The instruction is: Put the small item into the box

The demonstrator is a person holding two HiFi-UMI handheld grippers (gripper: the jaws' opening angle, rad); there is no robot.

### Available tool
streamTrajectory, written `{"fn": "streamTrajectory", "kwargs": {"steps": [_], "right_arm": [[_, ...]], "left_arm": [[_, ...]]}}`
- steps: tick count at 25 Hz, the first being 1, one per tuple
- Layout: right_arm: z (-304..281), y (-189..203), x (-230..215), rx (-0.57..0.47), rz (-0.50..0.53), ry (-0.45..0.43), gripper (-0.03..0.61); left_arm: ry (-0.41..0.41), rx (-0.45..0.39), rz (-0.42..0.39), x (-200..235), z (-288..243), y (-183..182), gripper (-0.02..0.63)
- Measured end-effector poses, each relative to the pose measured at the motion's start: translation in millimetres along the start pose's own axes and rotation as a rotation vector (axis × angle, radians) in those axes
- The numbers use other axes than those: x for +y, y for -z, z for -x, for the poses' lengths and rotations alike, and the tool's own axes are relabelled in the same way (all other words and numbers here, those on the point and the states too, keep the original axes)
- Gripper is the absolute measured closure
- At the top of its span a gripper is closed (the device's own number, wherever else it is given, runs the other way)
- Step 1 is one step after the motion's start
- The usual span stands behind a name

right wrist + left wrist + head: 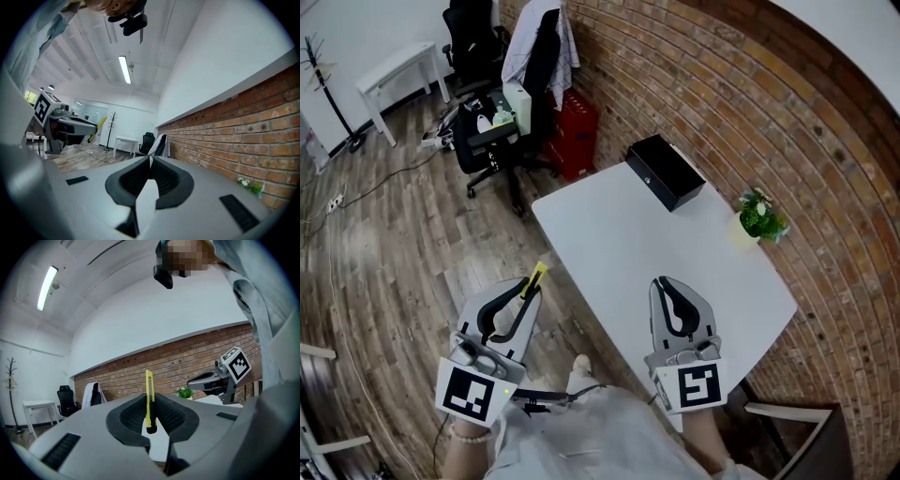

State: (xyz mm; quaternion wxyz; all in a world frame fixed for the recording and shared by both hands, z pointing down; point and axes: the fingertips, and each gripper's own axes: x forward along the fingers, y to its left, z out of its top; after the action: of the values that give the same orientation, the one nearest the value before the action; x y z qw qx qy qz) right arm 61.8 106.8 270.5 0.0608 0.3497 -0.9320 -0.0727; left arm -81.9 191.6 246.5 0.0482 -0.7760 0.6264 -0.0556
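Observation:
A yellow utility knife [533,278] [149,399] stands upright between the jaws of my left gripper [526,290] [150,404], which is shut on it, held over the floor left of the white table [619,234]. The black box [666,172] lies at the table's far end, well away from both grippers. My right gripper [661,284] [150,161] hovers over the table's near end with its jaws shut and nothing between them. The knife [95,129] also shows in the right gripper view, sticking out of the left gripper [70,123].
A small potted plant [758,218] stands at the table's right edge by the brick wall [750,94]. Beyond the table are black office chairs [502,103], a red case [575,131], a white desk [398,75] and a coat stand [328,84] on wooden flooring.

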Motion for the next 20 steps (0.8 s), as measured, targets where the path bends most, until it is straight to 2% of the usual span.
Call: {"fn": "streamTrajectory", "kwargs": {"steps": [9, 20], "right_arm": [[-38, 16, -35, 0.039, -0.019, 0.005, 0.525], [-33, 31, -65, 0.079, -0.046, 0.079, 0.525]], "left_arm": [[0.042, 0.005, -0.002, 11, -61, 1, 0.546], [0.105, 0.006, 0.004, -2, -94, 1, 0.546]]}}
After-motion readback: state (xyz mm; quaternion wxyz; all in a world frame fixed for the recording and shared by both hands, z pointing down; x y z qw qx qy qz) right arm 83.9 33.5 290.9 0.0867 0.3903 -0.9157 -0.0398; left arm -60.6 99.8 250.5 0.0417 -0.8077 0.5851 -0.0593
